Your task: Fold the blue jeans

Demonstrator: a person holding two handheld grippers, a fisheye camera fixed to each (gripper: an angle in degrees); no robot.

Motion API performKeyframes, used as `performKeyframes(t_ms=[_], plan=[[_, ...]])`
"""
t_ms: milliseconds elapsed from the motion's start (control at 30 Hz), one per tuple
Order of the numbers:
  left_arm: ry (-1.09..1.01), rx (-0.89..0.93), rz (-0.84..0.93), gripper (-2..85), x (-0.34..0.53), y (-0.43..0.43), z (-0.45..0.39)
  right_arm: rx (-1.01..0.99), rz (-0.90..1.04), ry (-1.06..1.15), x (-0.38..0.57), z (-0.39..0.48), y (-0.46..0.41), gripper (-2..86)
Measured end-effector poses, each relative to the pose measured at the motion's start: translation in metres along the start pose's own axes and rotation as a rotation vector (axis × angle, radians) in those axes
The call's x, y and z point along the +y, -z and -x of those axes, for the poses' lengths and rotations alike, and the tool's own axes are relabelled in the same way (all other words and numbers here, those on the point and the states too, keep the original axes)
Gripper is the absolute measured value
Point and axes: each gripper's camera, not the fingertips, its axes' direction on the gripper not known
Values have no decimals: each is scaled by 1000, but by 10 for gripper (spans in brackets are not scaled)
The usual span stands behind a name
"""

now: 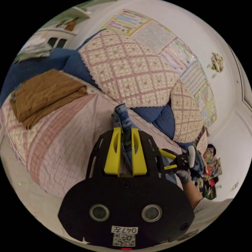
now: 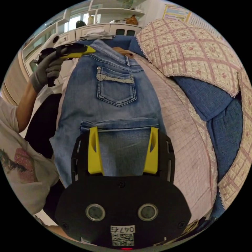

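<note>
The blue jeans (image 2: 115,86) lie lengthwise on the sofa seat, back pocket up. A leg end is folded over them, its hem (image 2: 119,122) just below the pocket. My right gripper (image 2: 124,131) stands open, and the folded leg end spans the wide gap between its yellow jaws. My left gripper (image 1: 126,130) is shut on an edge of the jeans (image 1: 122,114), which rises between its jaws. In the right gripper view, the left gripper (image 2: 88,50) sits at the waistband in a gloved hand (image 2: 44,71). The right gripper (image 1: 166,159) appears low on the right in the left gripper view.
A folded brown garment (image 1: 47,94) lies further along the pink checked seat cover (image 1: 60,141). A quilted pink-and-cream throw (image 1: 126,68) hangs over the blue backrest cushions (image 2: 207,99). The person's white shirt (image 2: 23,162) is beside the sofa. White cabinets (image 2: 86,29) stand behind.
</note>
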Motion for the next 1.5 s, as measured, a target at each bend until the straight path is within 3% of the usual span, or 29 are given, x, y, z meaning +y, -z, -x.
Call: performKeyframes(t_ms=[167, 300, 400, 567, 667, 800, 933, 1100, 1300, 1367, 1433, 1500], plan=[[-354, 63, 11, 54, -40, 10, -151, -16, -5, -38, 19, -13, 22, 209], [-608, 120, 41, 51, -35, 5, -267, 33, -206, -273, 75, -31, 84, 137], [-802, 160, 152, 49, -12, -23, -357, 80, -274, -398, 128, -35, 117, 97], [-890, 281, 513, 105, 35, -91, -443, 241, -115, -599, 202, -36, 136, 71], [-846, 275, 492, 114, 25, -74, -444, 305, -86, -702, 242, -34, 149, 65], [-805, 64, 438, 114, -3, -49, -424, 136, -244, -781, 283, -34, 172, 69], [-745, -44, 484, 116, -26, -45, -405, -55, -319, -692, 295, -23, 177, 75], [-696, -35, 561, 119, -48, -56, -398, -105, -110, -700, 299, -36, 165, 18], [-686, -107, 537, 3, -63, -46, -386, 2, -236, -577, 312, -15, 229, 3], [-628, -58, 521, -5, -76, -35, -370, 11, -173, -617, 324, -15, 221, 6], [-584, -44, 508, -4, -86, -29, -357, -42, 30, -649, 340, -22, 193, 16], [-562, -58, 510, 1, -96, -25, -347, -96, -64, -699, 358, -28, 204, 36]])
